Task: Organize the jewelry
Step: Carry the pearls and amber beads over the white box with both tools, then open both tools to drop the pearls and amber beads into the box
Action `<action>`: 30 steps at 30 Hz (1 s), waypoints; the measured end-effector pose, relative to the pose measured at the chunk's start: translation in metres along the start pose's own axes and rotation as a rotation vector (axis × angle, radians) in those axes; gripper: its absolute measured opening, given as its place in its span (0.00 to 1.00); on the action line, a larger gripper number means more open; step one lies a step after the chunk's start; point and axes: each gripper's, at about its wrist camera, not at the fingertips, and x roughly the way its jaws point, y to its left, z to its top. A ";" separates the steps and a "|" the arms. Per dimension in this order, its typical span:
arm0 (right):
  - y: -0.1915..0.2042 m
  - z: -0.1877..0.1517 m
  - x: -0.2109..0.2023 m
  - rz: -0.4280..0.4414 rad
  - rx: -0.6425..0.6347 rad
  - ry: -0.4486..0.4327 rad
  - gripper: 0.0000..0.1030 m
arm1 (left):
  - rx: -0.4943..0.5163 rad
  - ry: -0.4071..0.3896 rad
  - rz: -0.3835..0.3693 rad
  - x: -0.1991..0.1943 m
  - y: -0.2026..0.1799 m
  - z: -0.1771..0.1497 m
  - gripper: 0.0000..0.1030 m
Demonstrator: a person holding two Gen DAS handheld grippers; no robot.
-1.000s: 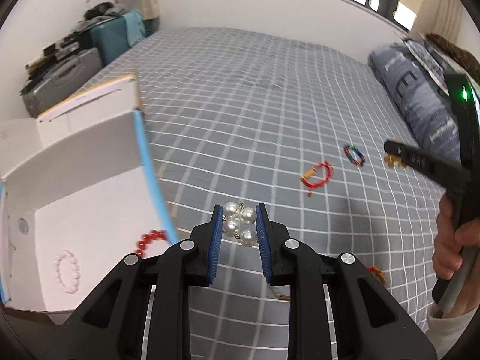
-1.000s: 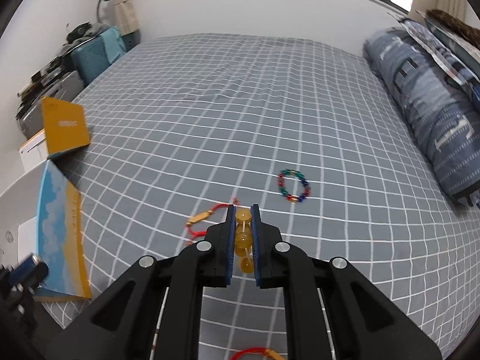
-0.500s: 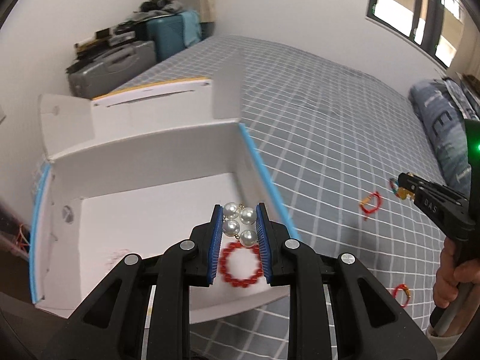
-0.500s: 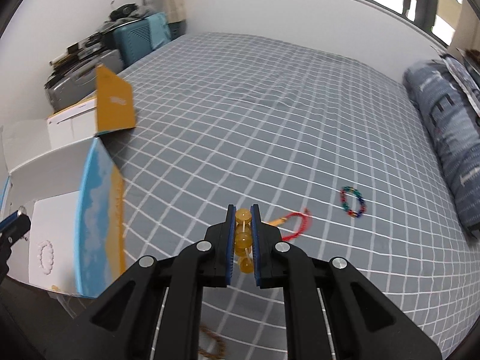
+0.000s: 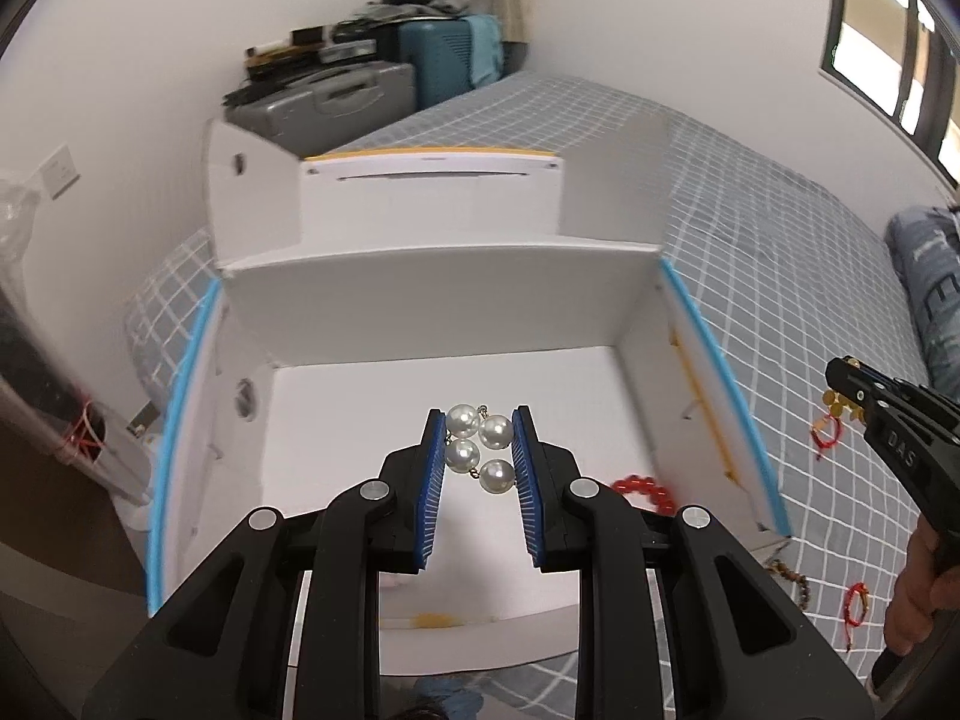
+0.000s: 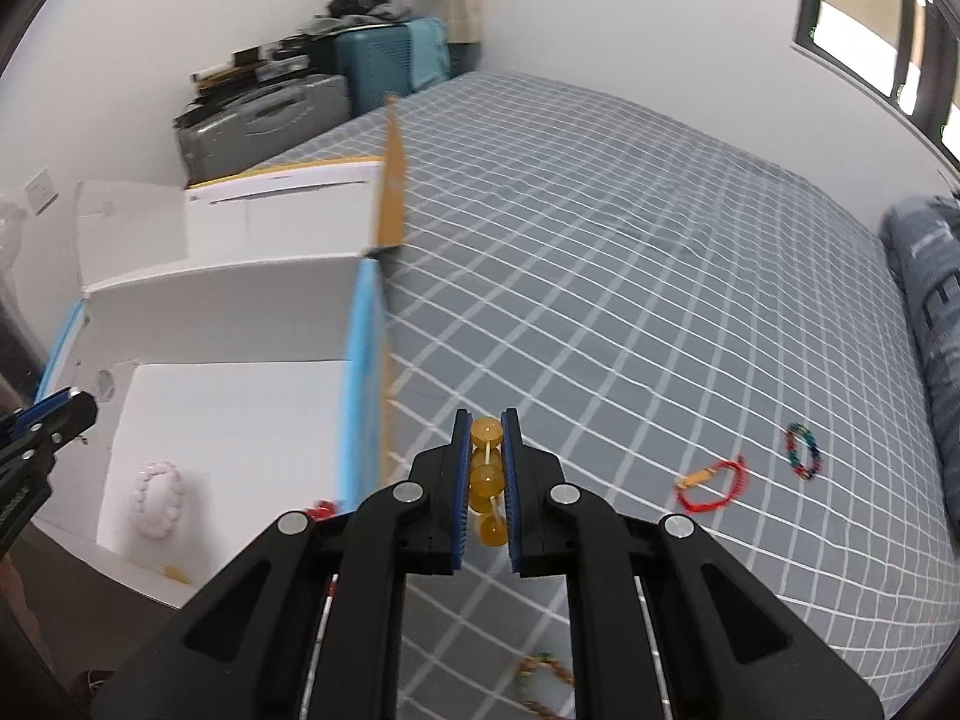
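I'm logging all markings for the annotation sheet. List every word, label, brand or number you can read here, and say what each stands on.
"DAS": on the side of the right gripper, seen from the left wrist.
Pillow: large pale letters, cut off, not readable as a word.
White box: no legible print.
Nothing else reads.

Right tool (image 6: 486, 474) clamping amber beads (image 6: 485, 483), white box (image 6: 240, 300) left, checked bedspread (image 6: 630, 300)

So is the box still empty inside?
No, the white box already holds a pink bead bracelet on its floor.
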 end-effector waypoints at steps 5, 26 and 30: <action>0.040 0.006 -0.003 0.046 -0.041 -0.012 0.09 | -0.026 0.005 0.032 0.001 0.028 -0.004 0.21; 0.125 -0.010 0.081 0.079 -0.131 0.142 0.09 | -0.072 0.101 0.088 0.053 0.068 -0.010 0.21; 0.128 -0.011 0.084 0.080 -0.116 0.163 0.09 | -0.082 0.129 0.099 0.064 0.073 -0.010 0.21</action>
